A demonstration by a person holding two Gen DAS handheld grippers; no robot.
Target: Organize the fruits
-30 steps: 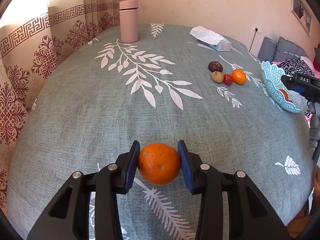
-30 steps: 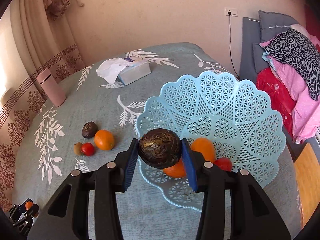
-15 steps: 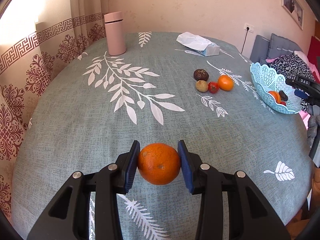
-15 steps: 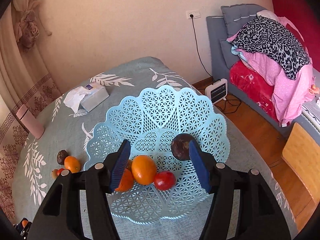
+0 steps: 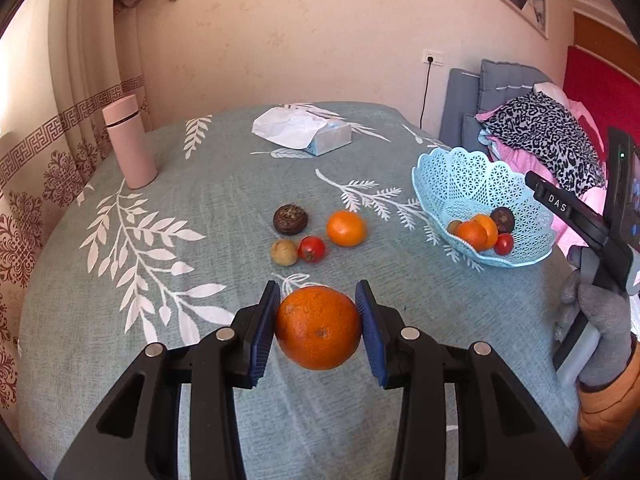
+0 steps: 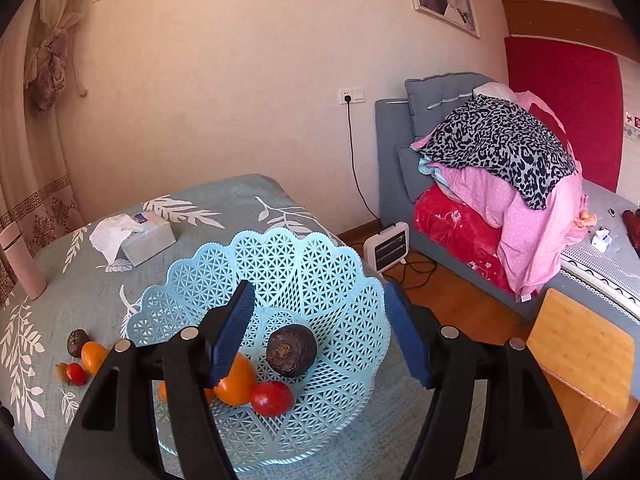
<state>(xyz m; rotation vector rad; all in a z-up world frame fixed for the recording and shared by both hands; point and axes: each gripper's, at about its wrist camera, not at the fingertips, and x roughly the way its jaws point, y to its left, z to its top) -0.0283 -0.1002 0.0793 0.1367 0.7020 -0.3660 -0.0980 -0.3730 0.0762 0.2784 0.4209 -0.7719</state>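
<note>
My left gripper is shut on a large orange, held above the table. Ahead lie a dark passion fruit, a small orange, a red tomato and a small brown fruit. The light-blue lattice basket stands at the right, with oranges, a tomato and a dark fruit inside. My right gripper is open above the basket. Under it lie a dark passion fruit, an orange and a tomato.
A pink flask stands at the far left of the table and a tissue pack at the back. The table edge runs just right of the basket. A sofa with piled clothes and a small heater are beyond it.
My right gripper opened and let the dark passion fruit drop into the basket, then pulled back. My left gripper carried the large orange toward the fruit group and basket.
</note>
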